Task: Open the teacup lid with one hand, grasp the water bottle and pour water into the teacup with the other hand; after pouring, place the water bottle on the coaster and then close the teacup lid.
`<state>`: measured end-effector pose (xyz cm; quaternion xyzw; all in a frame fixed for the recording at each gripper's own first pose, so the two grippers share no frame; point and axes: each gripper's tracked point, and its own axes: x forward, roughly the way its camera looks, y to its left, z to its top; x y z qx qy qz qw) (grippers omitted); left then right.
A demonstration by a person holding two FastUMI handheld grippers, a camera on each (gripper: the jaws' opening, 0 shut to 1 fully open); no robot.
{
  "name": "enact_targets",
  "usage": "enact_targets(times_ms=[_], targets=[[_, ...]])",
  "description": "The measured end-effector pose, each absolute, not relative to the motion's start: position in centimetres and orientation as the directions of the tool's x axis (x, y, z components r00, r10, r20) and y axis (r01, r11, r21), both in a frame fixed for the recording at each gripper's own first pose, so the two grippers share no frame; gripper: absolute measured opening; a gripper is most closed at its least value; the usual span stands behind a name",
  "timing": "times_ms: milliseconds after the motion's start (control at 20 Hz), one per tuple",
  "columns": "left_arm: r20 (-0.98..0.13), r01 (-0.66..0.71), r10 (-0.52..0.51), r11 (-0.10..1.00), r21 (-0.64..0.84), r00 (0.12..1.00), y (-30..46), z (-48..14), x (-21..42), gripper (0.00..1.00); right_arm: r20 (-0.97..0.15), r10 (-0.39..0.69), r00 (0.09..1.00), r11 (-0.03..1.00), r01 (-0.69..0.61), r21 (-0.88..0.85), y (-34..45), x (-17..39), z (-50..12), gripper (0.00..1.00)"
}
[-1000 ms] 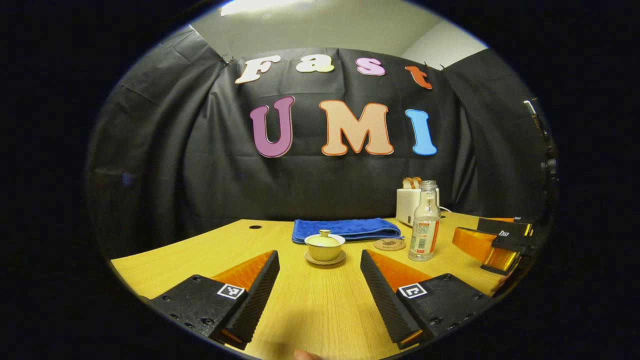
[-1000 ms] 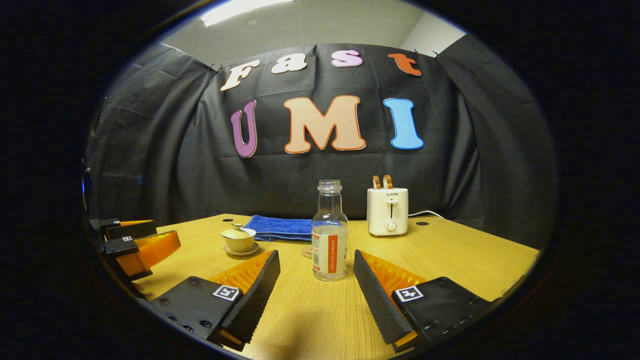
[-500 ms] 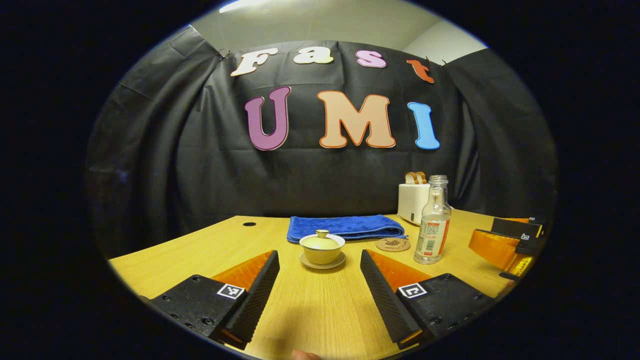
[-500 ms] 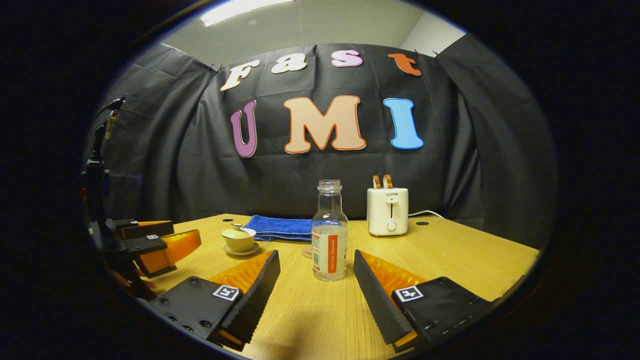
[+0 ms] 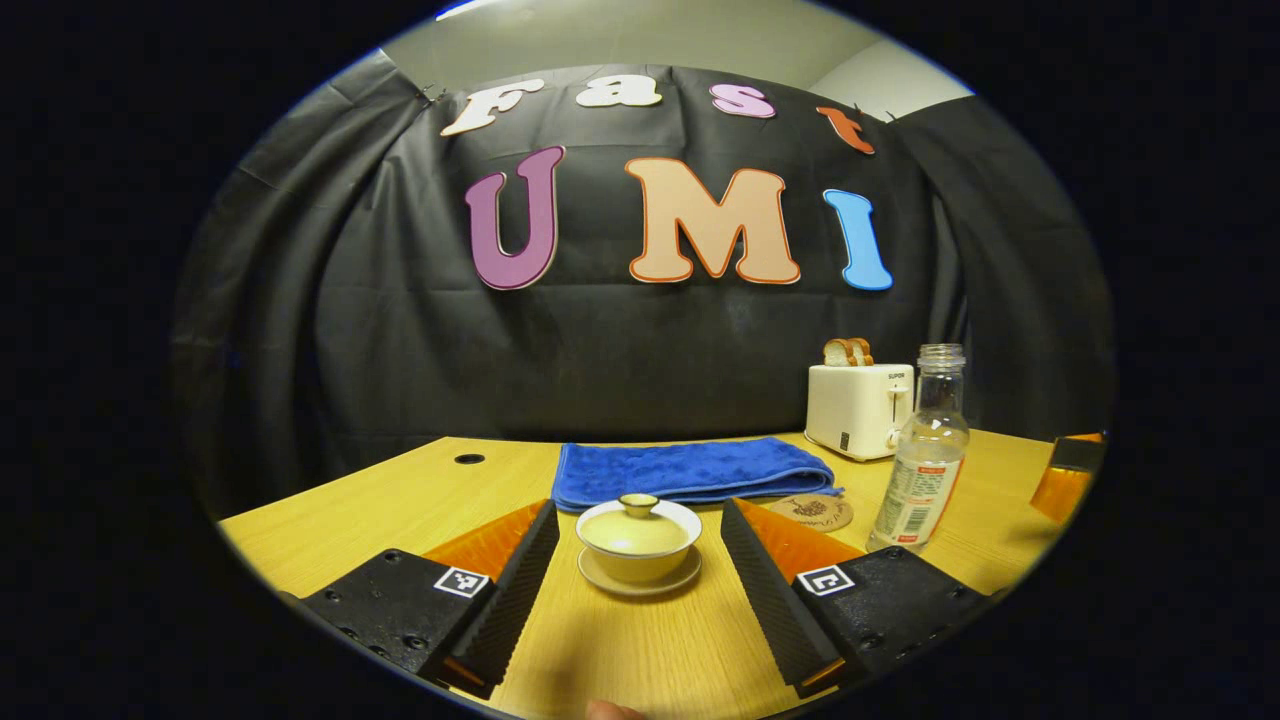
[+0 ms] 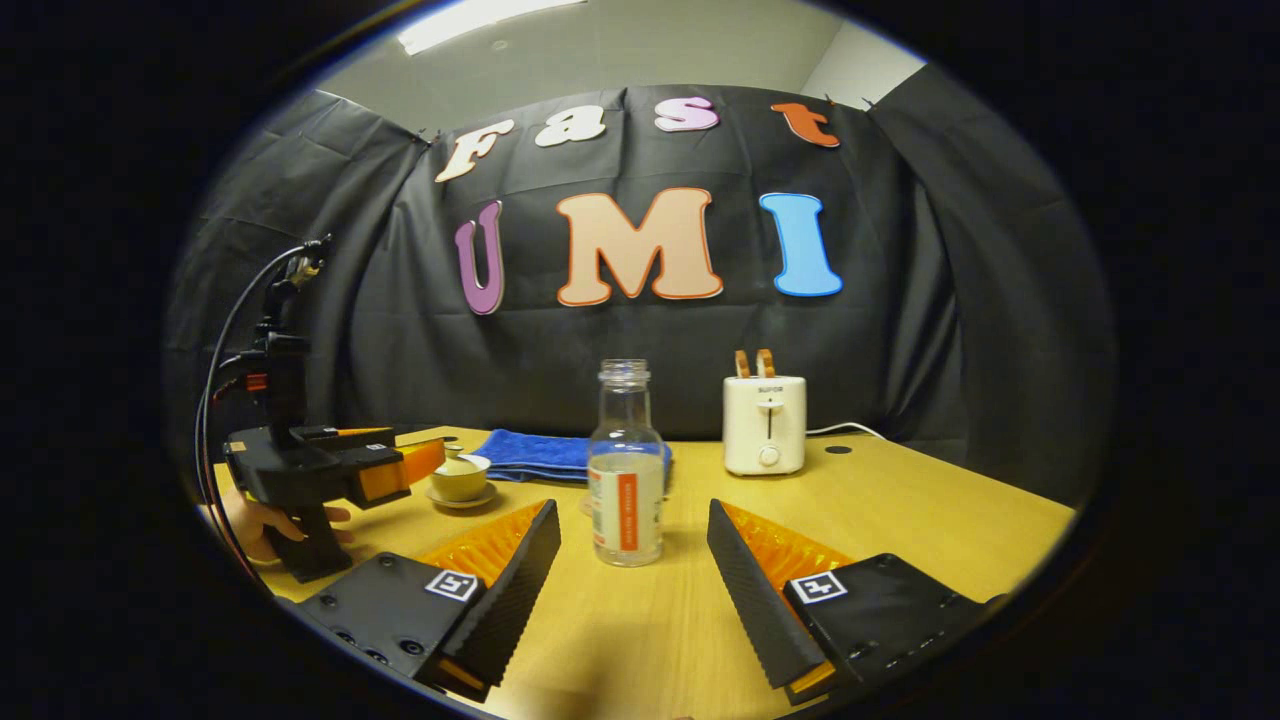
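Wooden worktop (image 5: 640, 650) in a black-draped booth, both tools held apart.
The lidded teacup (image 5: 638, 539) is framed between the left tool's (image 5: 640, 570) spread fingers; the water bottle (image 6: 625, 465) stands upright before the open right tool (image 6: 632, 570), coaster (image 5: 817, 512) nearby.

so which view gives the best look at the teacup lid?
The left gripper view: the teacup lid sits close and centred between that claw's open fingers, knob and rim clear, seated on the teacup. In the right gripper view the lid is small and far off, partly hidden behind the left claw.
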<state>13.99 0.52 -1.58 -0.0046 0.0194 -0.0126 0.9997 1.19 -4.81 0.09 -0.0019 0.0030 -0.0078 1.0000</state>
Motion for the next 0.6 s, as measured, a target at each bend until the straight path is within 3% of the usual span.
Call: enact_targets(times_ms=[50, 300, 600], targets=[[-0.038, 0.028, -0.028, 1.0, -0.004, 0.999, 0.6, -1.5, 14.9, 0.95, -0.006, -0.029, 1.0, 1.0, 0.029, -0.003, -5.7, 1.4, 0.2, 0.99], [-0.129, 0.044, -0.034, 0.996, 0.074, 0.991, 0.7, -3.1, 18.3, 0.95, -0.002, -0.065, 0.998, 0.998, 0.065, -0.006, -8.3, 1.7, 0.4, 0.93], [-0.19, 0.02, 0.006, 0.99, 0.139, 0.982, 1.0, -4.2, 20.2, 0.96, -0.003, -0.055, 0.998, 0.998, 0.055, -0.007, -8.4, 1.7, 0.4, 0.93]])
